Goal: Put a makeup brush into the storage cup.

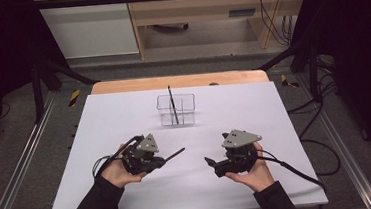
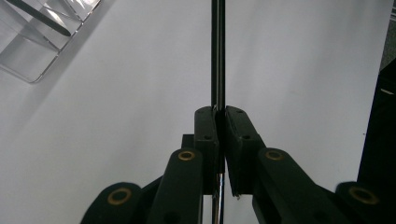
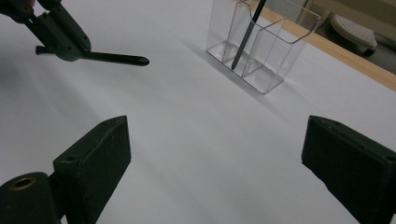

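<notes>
My left gripper (image 1: 160, 161) is shut on a black pen (image 1: 175, 153) whose tip sticks out to the right, just above the white table. In the left gripper view the pads (image 2: 206, 130) clamp the pen (image 2: 218, 56), which runs straight ahead. My right gripper (image 1: 213, 165) hovers to the right of it, pointing left, open with nothing between its pads (image 3: 100, 149). A clear plastic holder (image 1: 176, 110) with compartments stands at the back middle, and a second black pen (image 1: 172, 104) leans inside it. The right gripper view shows the holder (image 3: 275, 51), its pen (image 3: 245, 37) and the held pen (image 3: 116, 59).
A white sheet (image 1: 124, 119) covers the table (image 1: 179, 81), whose wooden edge shows at the back. Black frame bars and cables lie on the floor to both sides. A wooden desk stands beyond the table.
</notes>
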A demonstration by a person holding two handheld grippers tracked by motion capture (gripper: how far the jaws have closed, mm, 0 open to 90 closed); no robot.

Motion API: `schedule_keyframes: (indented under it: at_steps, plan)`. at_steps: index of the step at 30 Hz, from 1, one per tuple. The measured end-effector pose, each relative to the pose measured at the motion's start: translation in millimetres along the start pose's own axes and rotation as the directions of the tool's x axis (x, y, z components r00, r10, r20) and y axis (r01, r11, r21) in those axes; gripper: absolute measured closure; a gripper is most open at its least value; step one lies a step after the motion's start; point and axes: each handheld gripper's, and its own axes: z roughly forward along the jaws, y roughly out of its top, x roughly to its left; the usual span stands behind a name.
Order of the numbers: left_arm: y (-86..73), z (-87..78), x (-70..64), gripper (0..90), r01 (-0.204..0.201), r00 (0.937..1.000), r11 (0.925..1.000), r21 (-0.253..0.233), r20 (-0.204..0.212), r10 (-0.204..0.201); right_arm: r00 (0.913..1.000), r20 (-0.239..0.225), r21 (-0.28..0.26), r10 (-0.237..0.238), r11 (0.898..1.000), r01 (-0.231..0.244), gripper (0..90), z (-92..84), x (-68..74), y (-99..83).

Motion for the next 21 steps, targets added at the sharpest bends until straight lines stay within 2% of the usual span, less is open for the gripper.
schedule_keyframes:
  at_steps: [6, 13, 19, 21]
  plan:
    - [4.5, -2.9, 0.7, 83.5, -0.014, 0.9998, 0.9998, 0.016, 0.011, 0.014, 0.9968, 0.015, 0.047, -0.079, 0.996, 0.078, 8.8, 2.4, 5.1, 6.5]
    - [11.6, -5.5, -1.5, 83.5, -0.037, 0.9991, 0.9989, 0.03, 0.023, 0.037, 0.9897, 0.01, 0.092, -0.143, 0.986, 0.141, 8.7, 1.1, 7.8, 11.1]
    - [16.5, -2.5, -1.5, 83.4, -0.056, 0.9975, 0.9972, 0.05, 0.046, 0.054, 0.9781, 0.0, 0.113, -0.208, 0.972, 0.207, 8.6, 1.8, 14.0, 15.0]
    - [18.0, -1.1, -2.3, 83.4, -0.066, 0.9968, 0.9962, 0.057, 0.049, 0.063, 0.9721, -0.007, 0.123, -0.235, 0.965, 0.234, 8.8, 3.1, 16.6, 16.3]
